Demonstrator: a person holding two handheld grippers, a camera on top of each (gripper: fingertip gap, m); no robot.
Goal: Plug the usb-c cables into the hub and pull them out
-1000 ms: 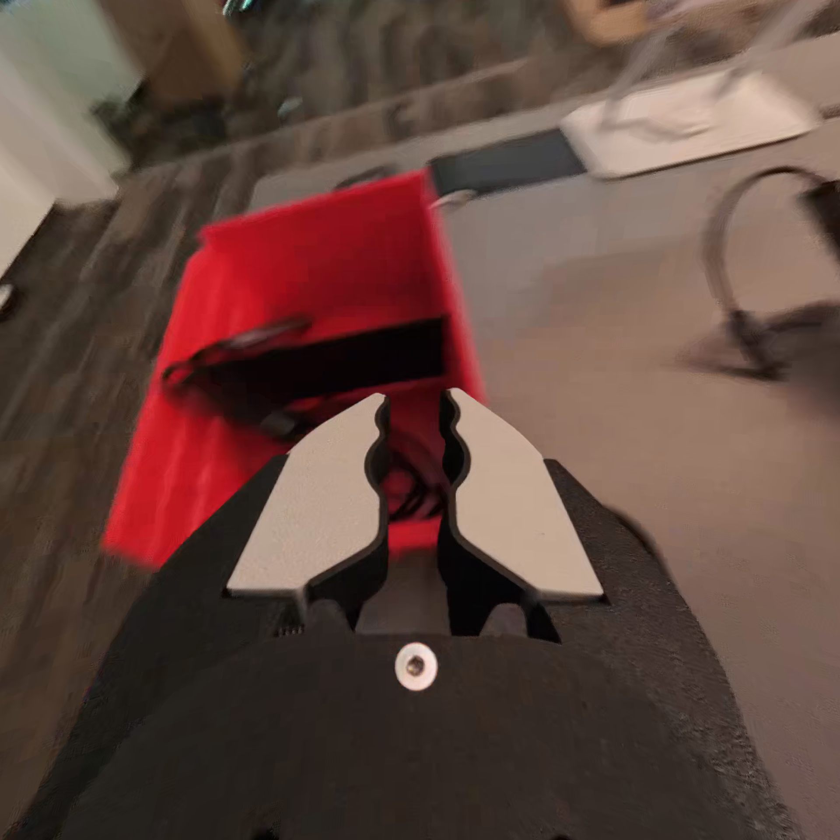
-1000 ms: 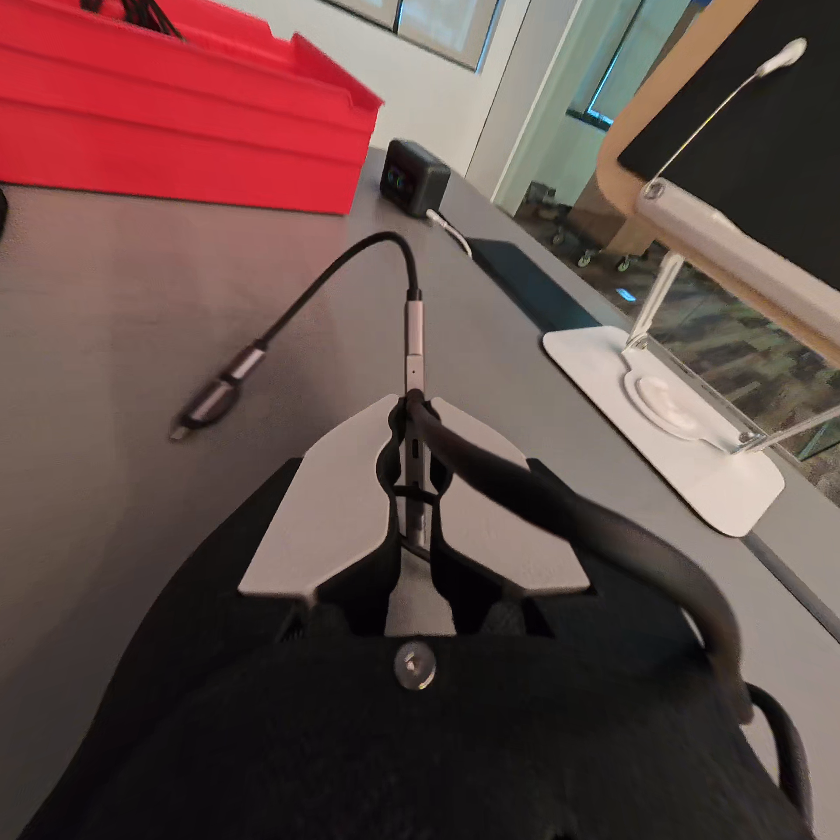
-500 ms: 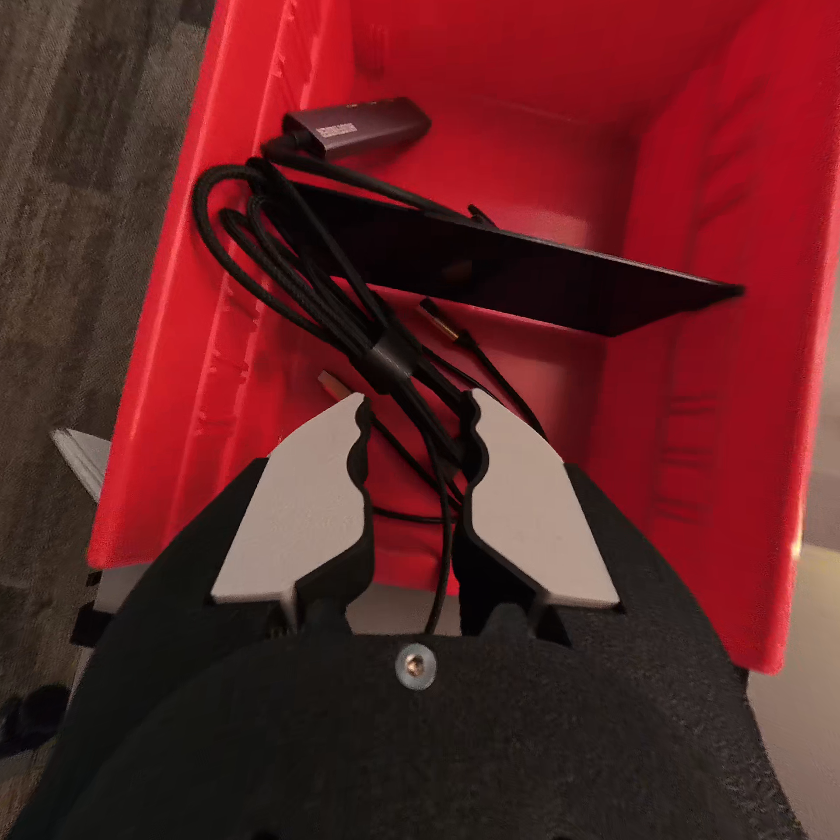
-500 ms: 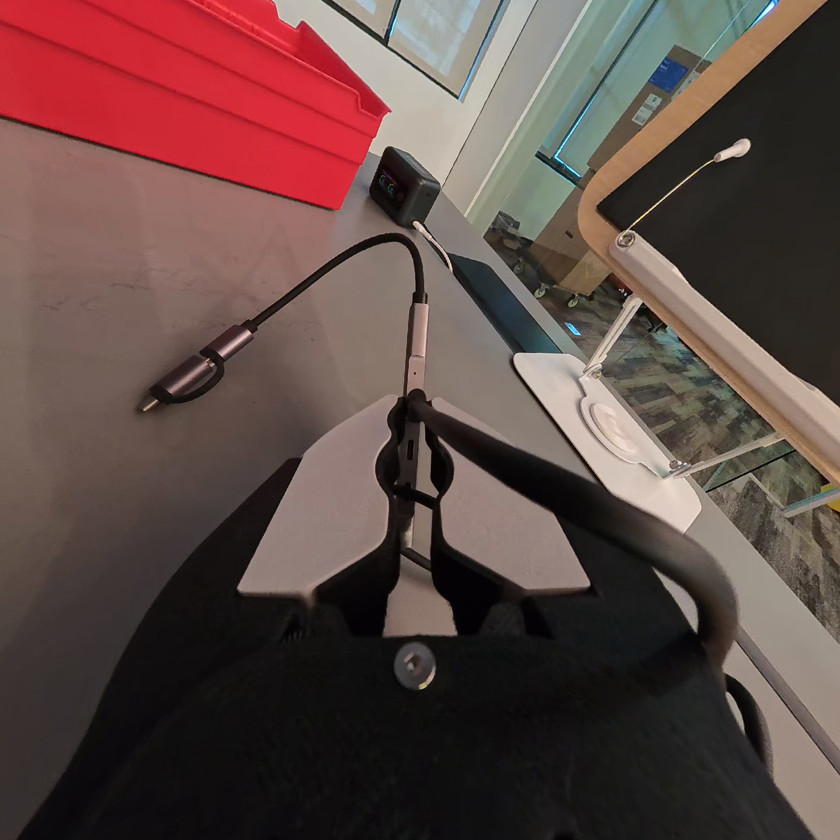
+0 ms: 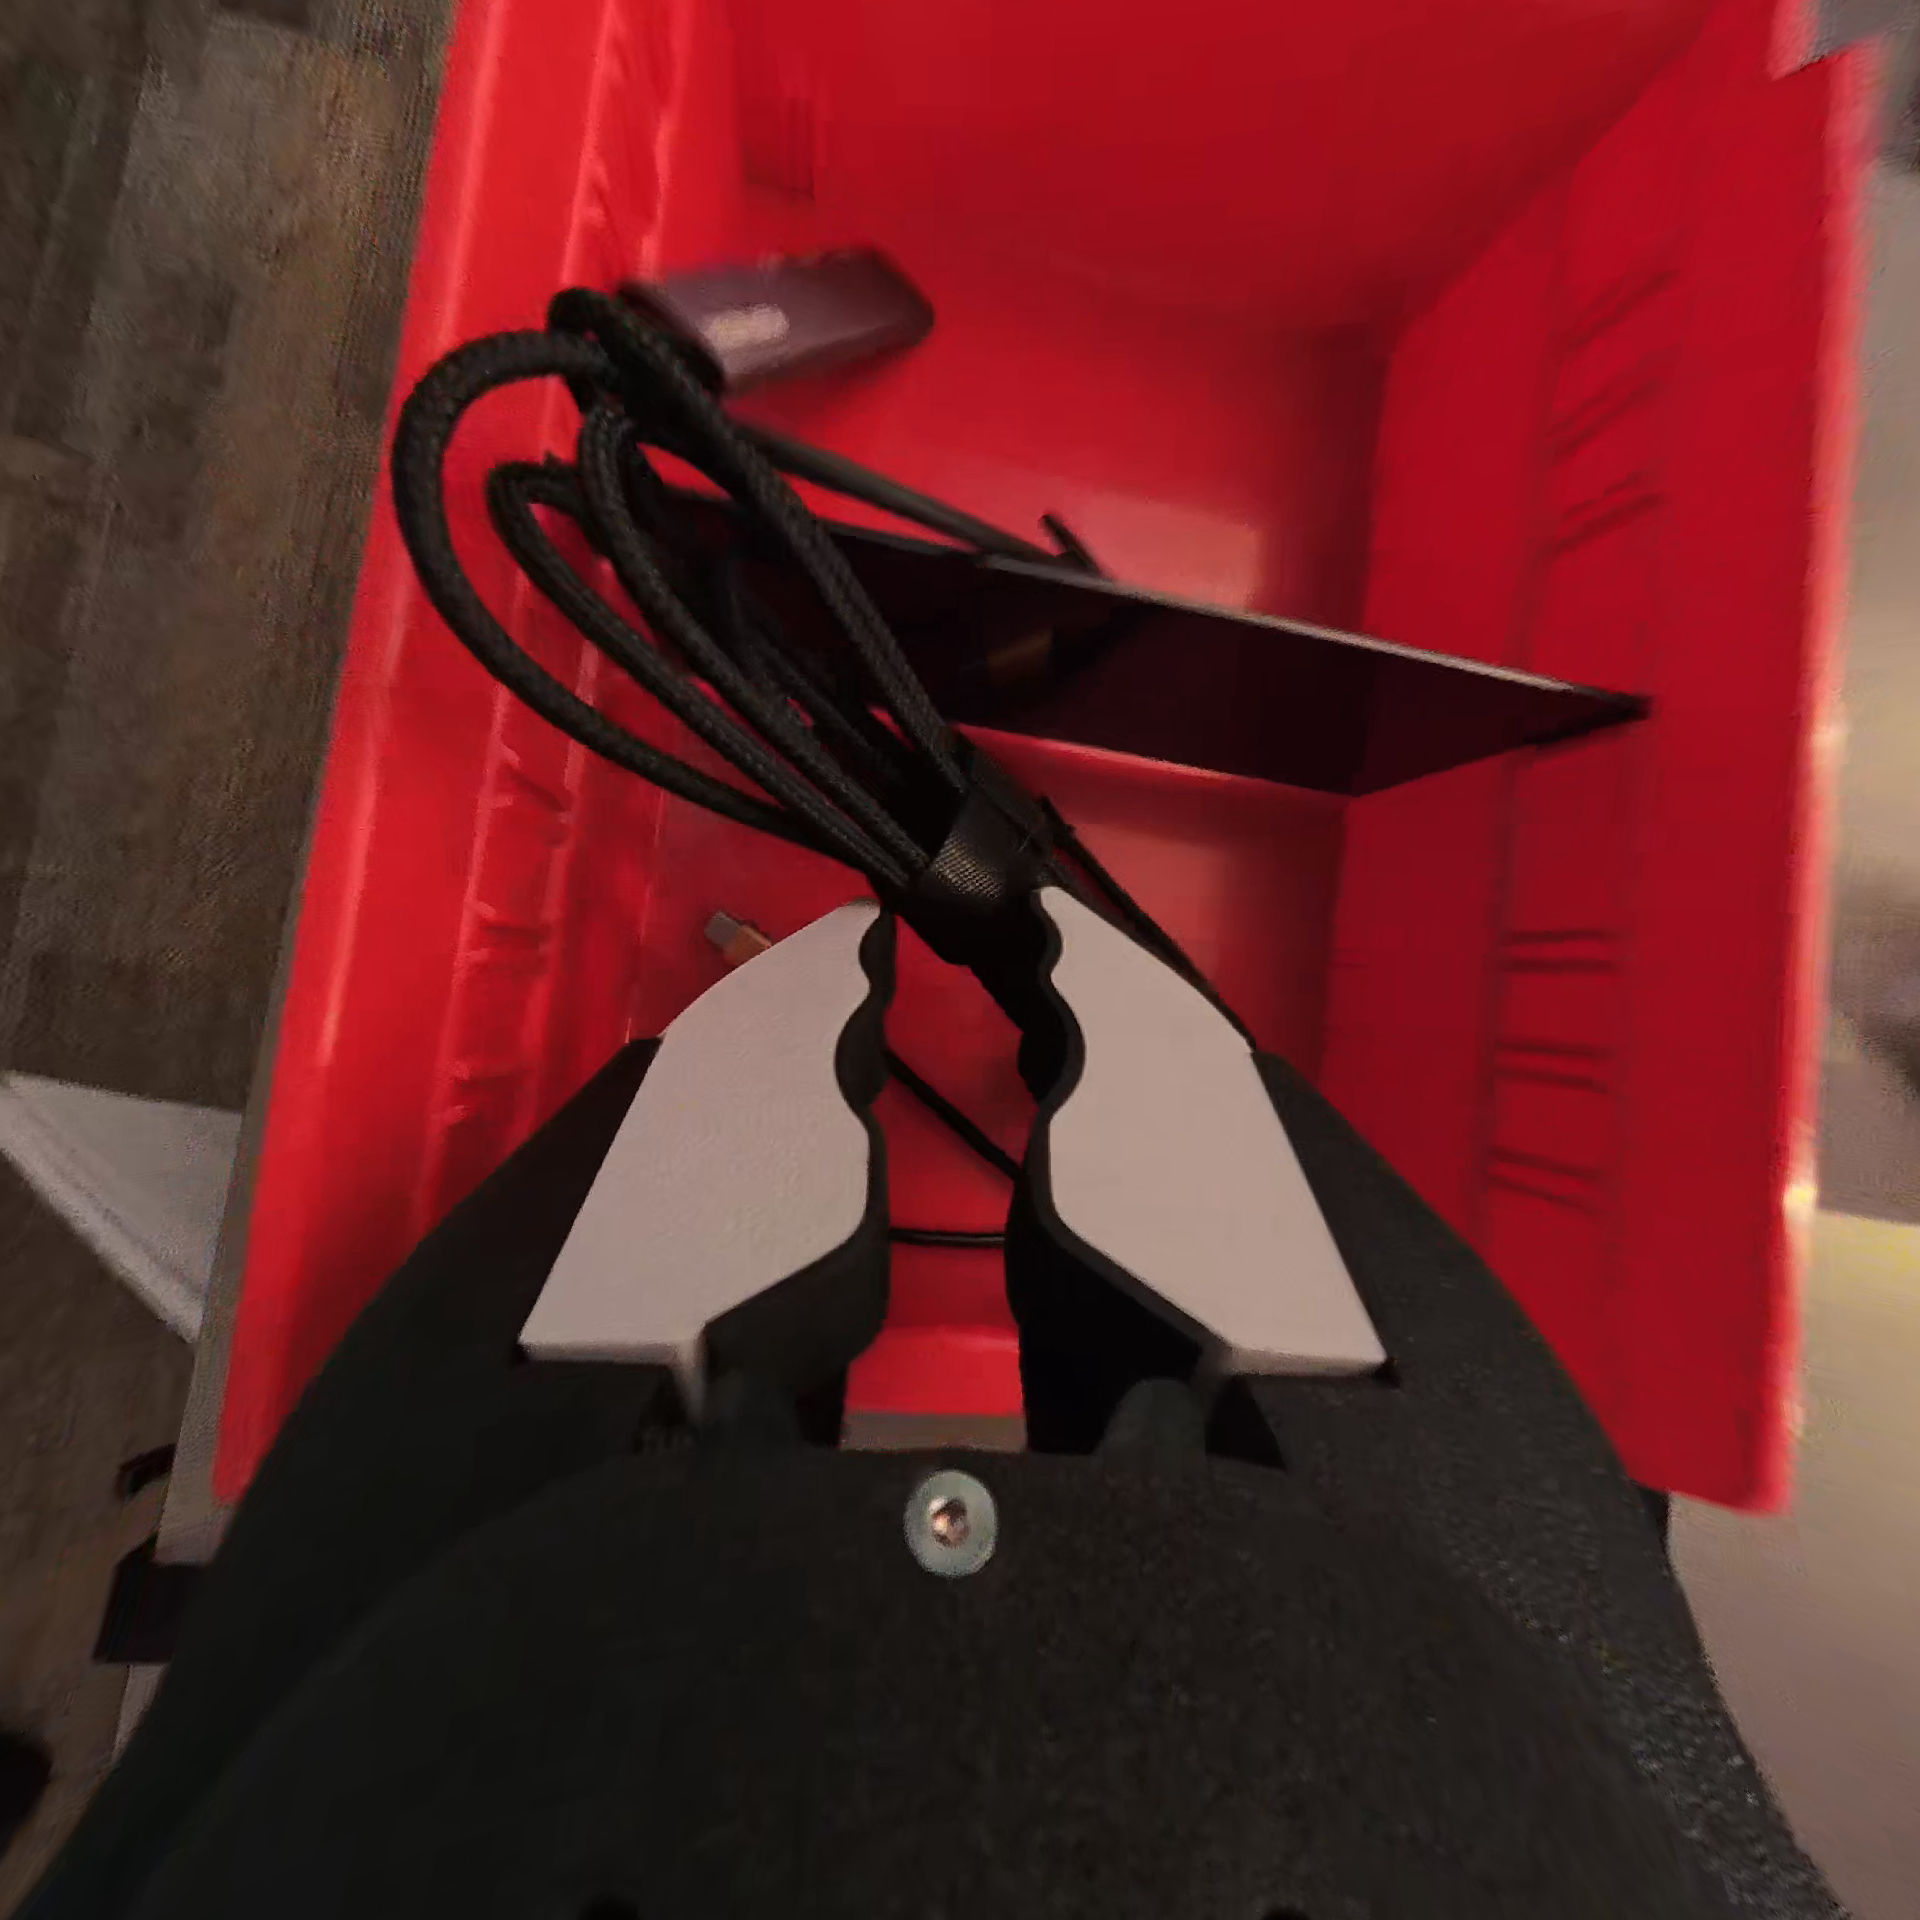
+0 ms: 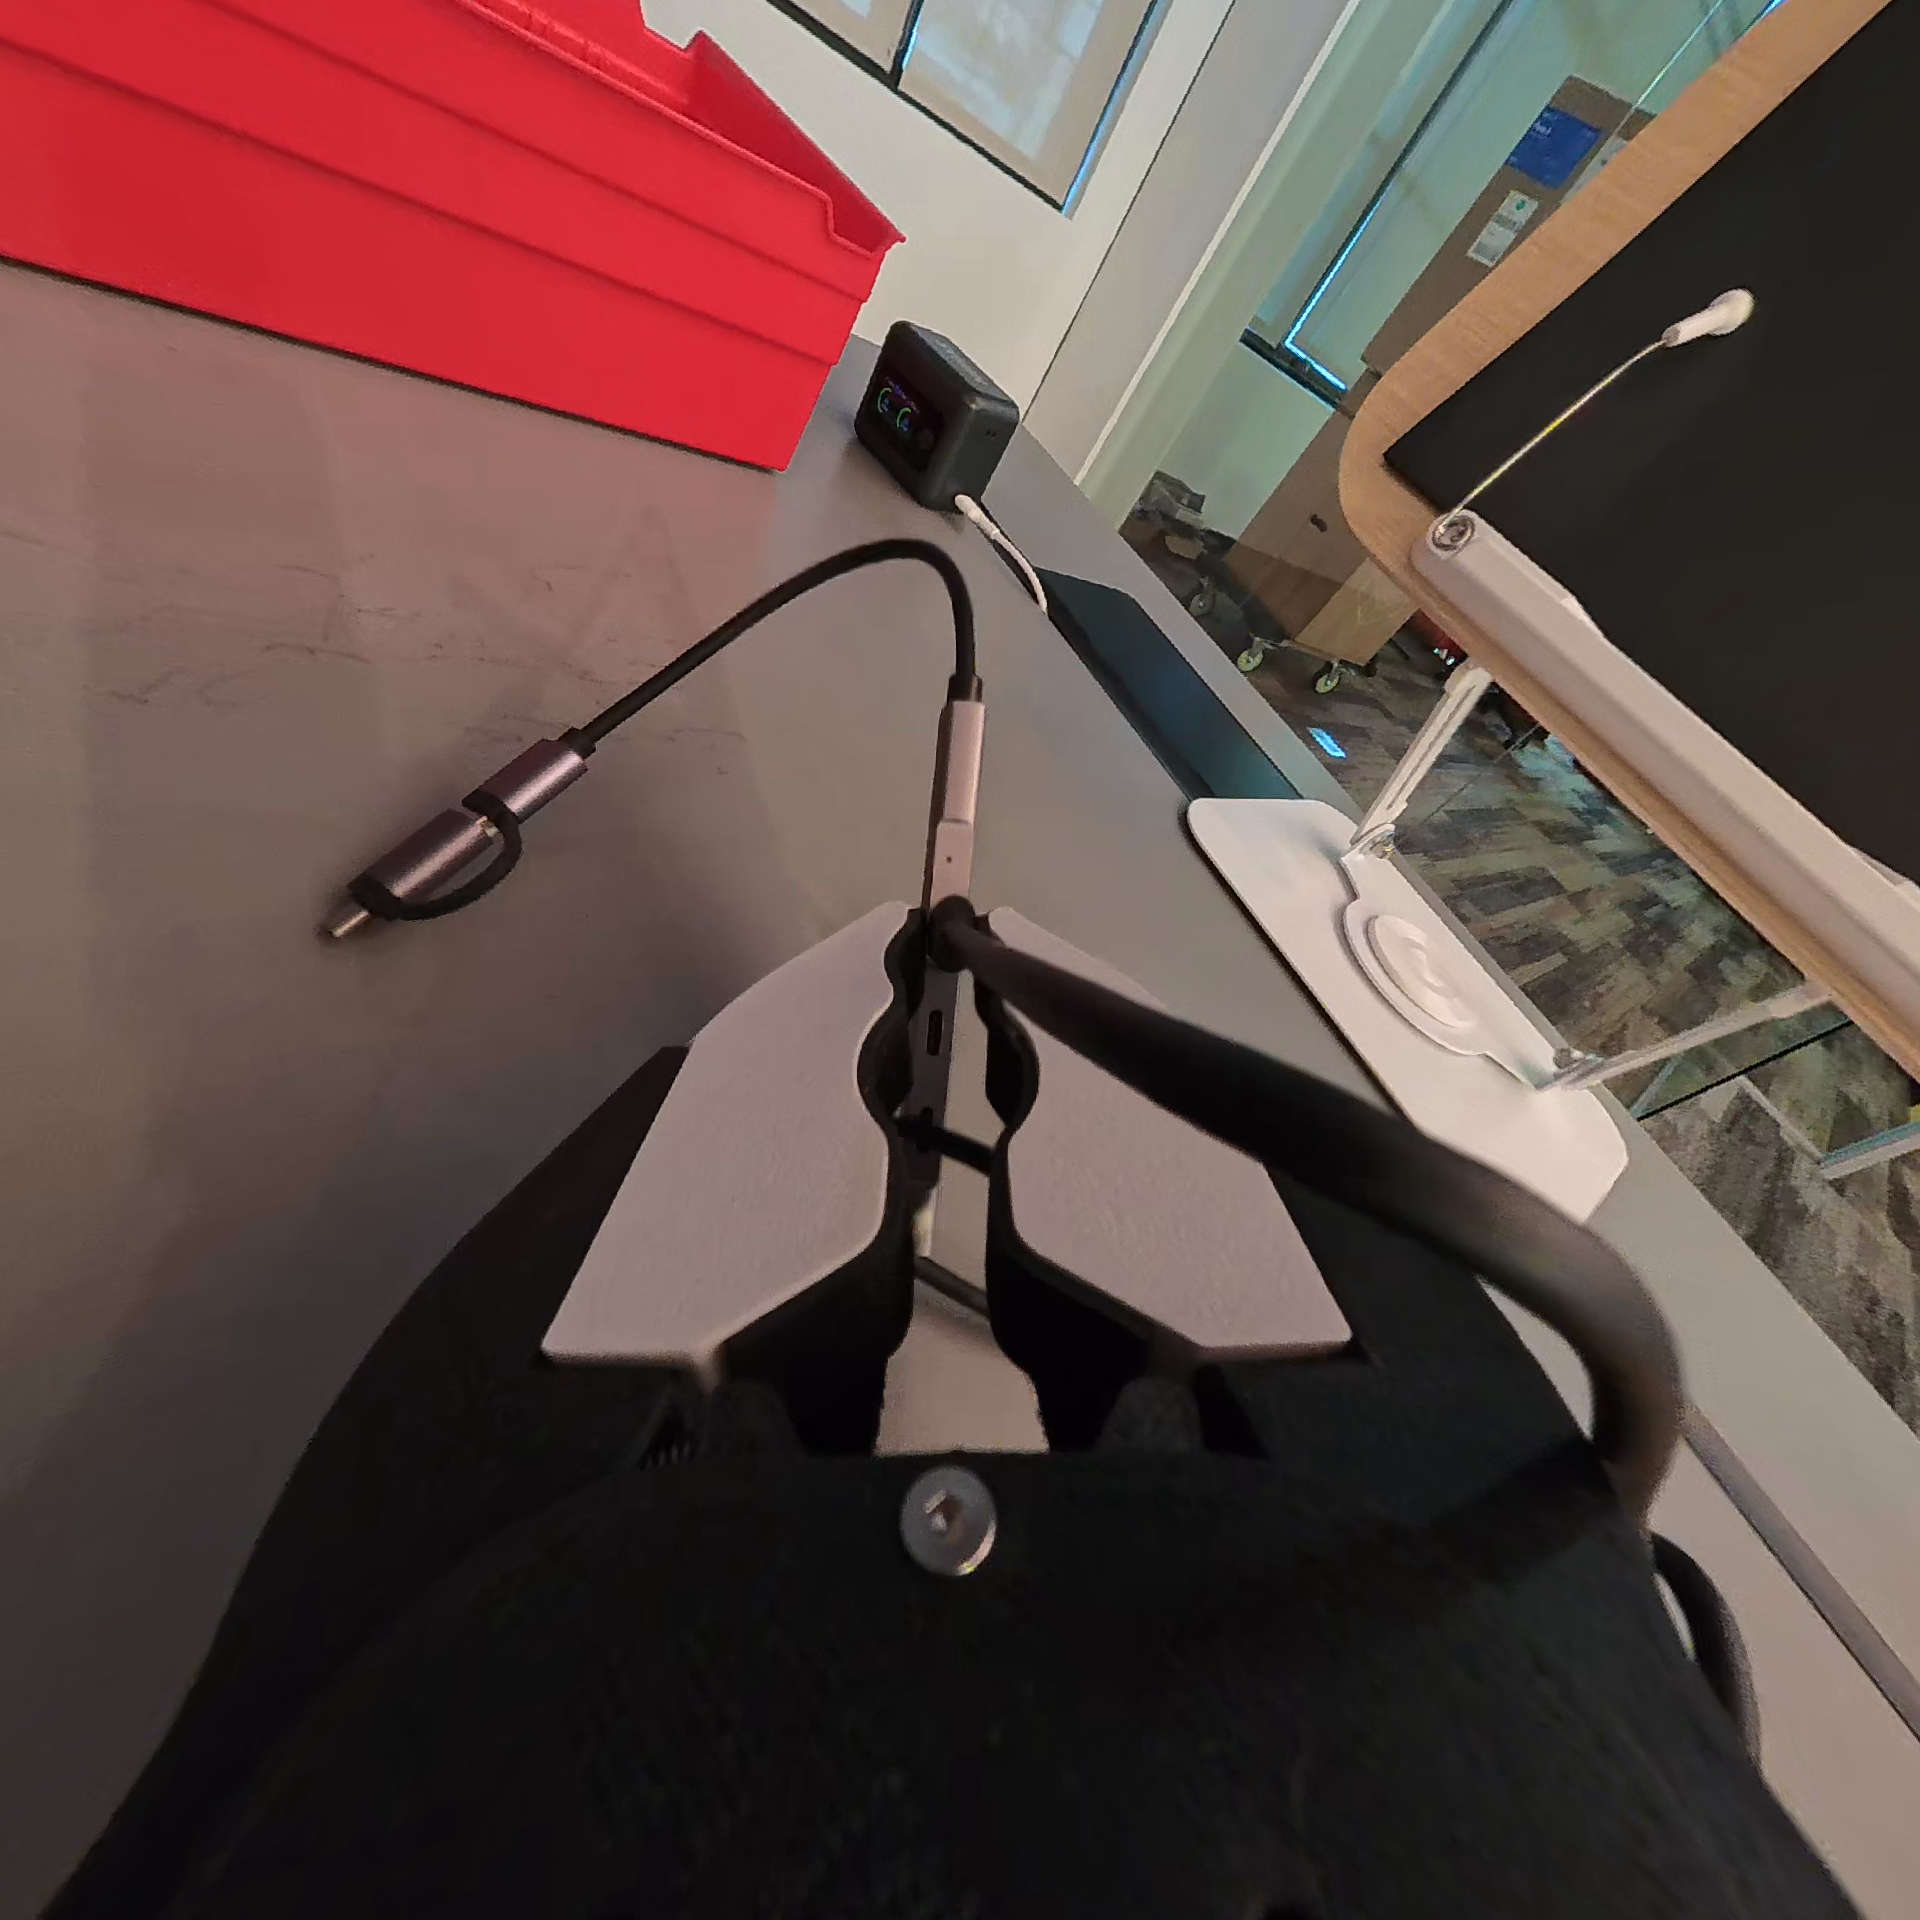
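Observation:
In the left wrist view my left gripper (image 5: 961, 920) reaches into a red bin (image 5: 1621, 727). Its jaws are closed on a strapped bundle of black braided cable (image 5: 727, 582), whose loops stick out ahead to the left. In the right wrist view my right gripper (image 6: 948, 920) is shut on a slim grey hub (image 6: 956, 790), held edge-on above the grey table (image 6: 260, 623). The hub's short black lead curves left to a grey plug with an adapter (image 6: 447, 842) lying on the table. A thick black cable (image 6: 1299, 1122) leaves the hub at my fingertips and arcs back to the right.
In the bin lie a dark flat panel (image 5: 1299, 675), a second grey hub (image 5: 800, 322) and a loose orange-tipped plug (image 5: 738, 935). The right wrist view shows the red bin (image 6: 468, 239) at back left, a small black cube with a screen (image 6: 935, 426), a dark pad (image 6: 1143, 665) and a white stand base (image 6: 1403, 935).
My left gripper swung from the table over the red bin, went down into it, and its jaws narrowed onto the cable bundle. My right gripper kept hold of the hub and shifted only slightly.

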